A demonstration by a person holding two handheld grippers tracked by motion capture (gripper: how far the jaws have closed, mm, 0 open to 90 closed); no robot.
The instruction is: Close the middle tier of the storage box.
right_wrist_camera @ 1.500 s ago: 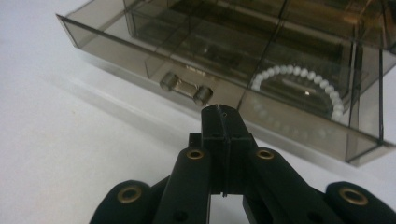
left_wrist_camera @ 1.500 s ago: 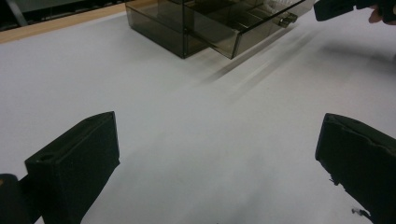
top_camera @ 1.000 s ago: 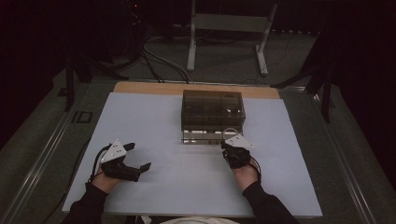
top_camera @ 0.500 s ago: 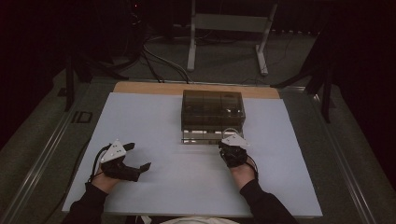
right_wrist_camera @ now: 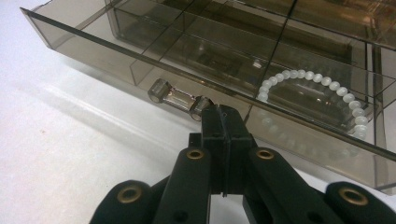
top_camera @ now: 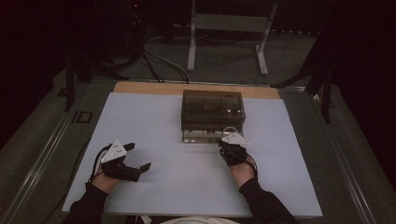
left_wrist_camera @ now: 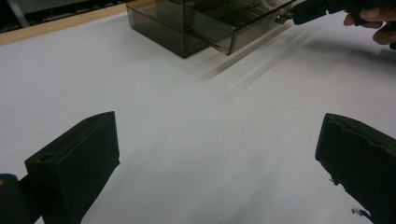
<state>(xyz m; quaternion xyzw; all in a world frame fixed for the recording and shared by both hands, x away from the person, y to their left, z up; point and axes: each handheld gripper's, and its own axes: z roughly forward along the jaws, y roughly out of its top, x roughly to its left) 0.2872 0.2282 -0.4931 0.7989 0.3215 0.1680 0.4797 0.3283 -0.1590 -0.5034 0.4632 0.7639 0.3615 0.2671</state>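
Observation:
A smoky clear drawer box (top_camera: 212, 109) stands at the back middle of the white table (top_camera: 149, 116). Its bottom drawer (right_wrist_camera: 93, 42) is pulled partway out, and a white bead bracelet (right_wrist_camera: 317, 79) lies in the drawer's right compartment. My right gripper (right_wrist_camera: 220, 109) is shut, jaws pressed together, with its tips against the right end of the drawer's clear bar handle (right_wrist_camera: 177, 99). In the high view the right gripper (top_camera: 228, 141) sits at the drawer front. My left gripper (top_camera: 138, 156) rests low at the table's front left, wide open with nothing between its fingers (left_wrist_camera: 74, 163).
A wooden strip (top_camera: 149, 87) runs along the table's far edge behind the box. Beyond it are a metal stand (top_camera: 224, 28) and cables (top_camera: 154, 58) on the floor. White tabletop lies between the two hands.
My right gripper has shifted slightly left along the drawer front. The left gripper has stayed where it was.

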